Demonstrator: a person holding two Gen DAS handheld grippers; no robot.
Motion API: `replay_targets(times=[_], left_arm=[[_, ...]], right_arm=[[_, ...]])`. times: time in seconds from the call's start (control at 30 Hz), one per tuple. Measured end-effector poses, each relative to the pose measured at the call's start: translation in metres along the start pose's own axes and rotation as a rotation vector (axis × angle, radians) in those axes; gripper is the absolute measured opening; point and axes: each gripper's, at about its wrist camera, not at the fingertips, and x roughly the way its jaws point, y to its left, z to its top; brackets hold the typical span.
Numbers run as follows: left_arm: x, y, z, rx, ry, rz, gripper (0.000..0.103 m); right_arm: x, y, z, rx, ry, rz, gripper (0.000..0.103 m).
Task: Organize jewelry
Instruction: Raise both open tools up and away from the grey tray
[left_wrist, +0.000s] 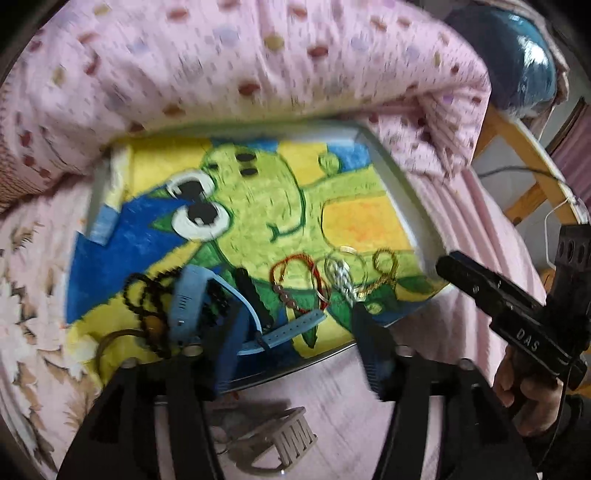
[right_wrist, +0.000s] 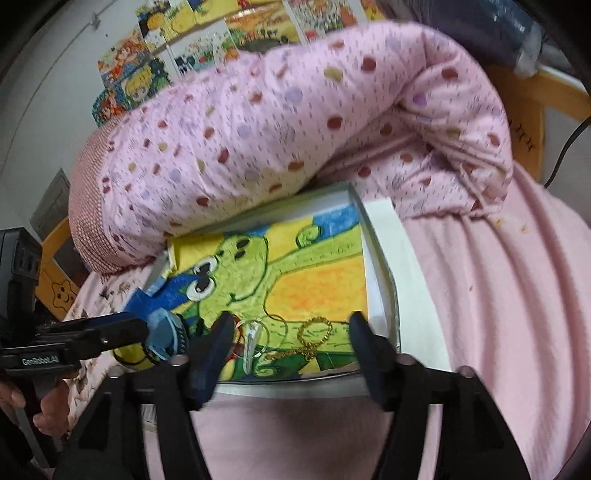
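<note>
You had both grippers spread w/ nothing pinched: left gripper over the blue watch, right gripper over the gold chain, all at the tray's near edge on the bed. Looked like pick-up stage; next needs a close on one piece

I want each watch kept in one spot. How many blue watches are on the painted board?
1: the blue watch lies at the painted board's near edge, beside the black beads. Others may be hidden.

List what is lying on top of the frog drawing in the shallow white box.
On the frog drawing: black bead bracelet, blue watch, red cord bracelet, silver chain, gold chain. The gripper fingers cover part of the near edge.
</note>
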Motion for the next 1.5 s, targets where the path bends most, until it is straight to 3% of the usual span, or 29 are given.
replay_targets(times=[0.07, 0.13, 0.23, 0.3, 0.53, 0.73, 1.13, 1.5], left_arm=[[-0.017, 0.0, -0.003, -0.013, -0.061, -0.003, 0.064], [-0.034, -0.001, -0.006, -0.021, -0.121, 0.005, 0.074], [-0.058, -0.004, -0.01, -0.024, -0.205, 0.017, 0.081], [-0.075, -0.004, -0.015, -0.028, -0.258, 0.035, 0.097], [-0.128, -0.009, -0.037, -0.034, -0.437, 0.11, 0.1], [-0.167, -0.01, -0.062, -0.023, -0.529, 0.168, 0.101], [-0.202, 0.0, -0.112, -0.022, -0.557, 0.245, 0.101], [-0.195, 0.028, -0.158, -0.05, -0.479, 0.309, 0.101]], right_arm=[[-0.014, 0.006, 0.002, -0.006, -0.035, 0.009, 0.08], [-0.027, 0.014, 0.003, -0.018, -0.072, 0.016, 0.086], [-0.048, 0.027, 0.005, -0.044, -0.127, 0.018, 0.092], [-0.064, 0.036, 0.003, -0.061, -0.167, 0.021, 0.094], [-0.111, 0.07, -0.006, -0.139, -0.284, 0.024, 0.103], [-0.137, 0.099, -0.024, -0.219, -0.332, 0.025, 0.103], [-0.151, 0.124, -0.058, -0.26, -0.31, 0.039, 0.103], [-0.126, 0.129, -0.097, -0.292, -0.17, 0.025, 0.103]])
